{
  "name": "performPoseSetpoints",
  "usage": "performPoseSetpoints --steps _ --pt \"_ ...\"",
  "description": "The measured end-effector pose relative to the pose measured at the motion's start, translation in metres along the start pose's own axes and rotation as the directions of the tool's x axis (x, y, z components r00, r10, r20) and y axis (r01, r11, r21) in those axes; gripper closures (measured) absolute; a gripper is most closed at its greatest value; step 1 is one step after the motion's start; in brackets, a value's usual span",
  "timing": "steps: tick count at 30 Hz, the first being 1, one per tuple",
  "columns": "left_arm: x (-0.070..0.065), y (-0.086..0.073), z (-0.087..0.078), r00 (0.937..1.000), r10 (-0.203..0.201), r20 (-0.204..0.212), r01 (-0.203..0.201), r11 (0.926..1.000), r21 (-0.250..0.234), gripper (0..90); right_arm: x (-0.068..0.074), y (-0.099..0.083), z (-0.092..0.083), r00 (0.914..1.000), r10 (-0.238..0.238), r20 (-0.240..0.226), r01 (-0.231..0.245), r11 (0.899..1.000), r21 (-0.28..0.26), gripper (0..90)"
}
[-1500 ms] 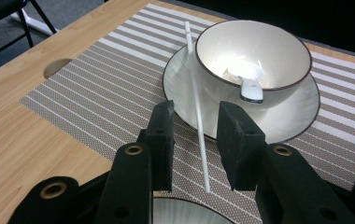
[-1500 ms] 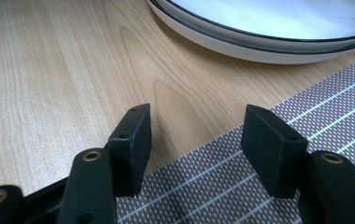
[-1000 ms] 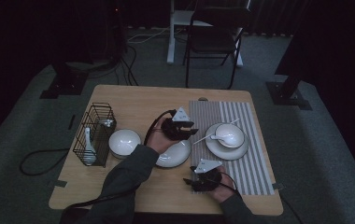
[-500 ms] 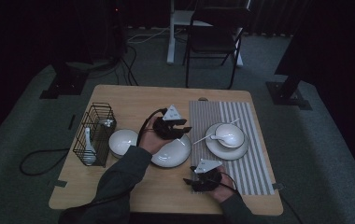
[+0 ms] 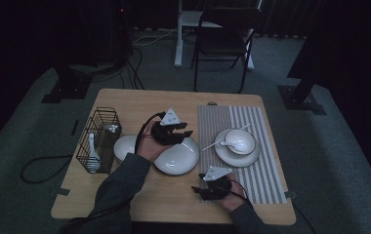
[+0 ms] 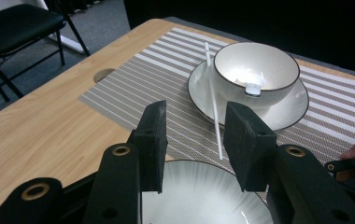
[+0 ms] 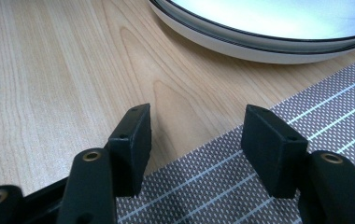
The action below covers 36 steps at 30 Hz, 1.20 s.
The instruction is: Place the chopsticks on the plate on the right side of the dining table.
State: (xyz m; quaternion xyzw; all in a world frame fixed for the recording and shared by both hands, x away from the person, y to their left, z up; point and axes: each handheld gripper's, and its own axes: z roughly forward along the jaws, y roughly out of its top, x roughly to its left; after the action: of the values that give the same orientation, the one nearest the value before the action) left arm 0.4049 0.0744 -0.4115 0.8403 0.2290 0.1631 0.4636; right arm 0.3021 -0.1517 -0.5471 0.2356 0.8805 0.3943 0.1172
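**Table half laid: one place set on the mat, a second plate waiting beside it**

The light wooden table (image 5: pixel 125 105) is carrying everything, and the job looks to be about midway. The grey striped placemat (image 5: pixel 261 126) is lying along the table's right edge, and the part I would call done is sitting on it: a white black-rimmed plate (image 6: pixel 287 114) with a white black-rimmed bowl (image 6: pixel 241 63) standing on top, a white spoon resting in the bowl and a thin white stick (image 6: pixel 214 107) leaning across the plate's rim onto the mat.

What seems left is the wide white shallow plate with a dark rim (image 5: pixel 176 160), sitting on bare wood near the table's middle, its right side just at the mat's left edge. The left gripper (image 5: pixel 181 136) is hovering over that plate's far rim with its jaws apart and nothing between them. The right gripper (image 7: pixel 194 140) is resting low near the table's front edge, where wood meets mat, its jaws also spread wide and holding nothing.

Further toward the left edge, a smaller white bowl (image 5: pixel 123 146) is waiting beside a black wire basket (image 5: pixel 95 141), which is holding a white ceramic spoon (image 5: pixel 91 153) upright. Those pieces are probably meant for the second setting.

I am finding no brand, label or lettering on any dish, mat or gripper.
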Motion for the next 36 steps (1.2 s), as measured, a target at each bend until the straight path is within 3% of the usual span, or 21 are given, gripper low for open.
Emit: performPoseSetpoints --steps 36 --pt "0.015 -0.007 -0.040 0.9977 -0.008 -0.068 0.008 1.0000 0.000 59.6 0.000 0.000 0.000 1.0000 0.000 0.000 0.000 1.000 0.000 42.5"
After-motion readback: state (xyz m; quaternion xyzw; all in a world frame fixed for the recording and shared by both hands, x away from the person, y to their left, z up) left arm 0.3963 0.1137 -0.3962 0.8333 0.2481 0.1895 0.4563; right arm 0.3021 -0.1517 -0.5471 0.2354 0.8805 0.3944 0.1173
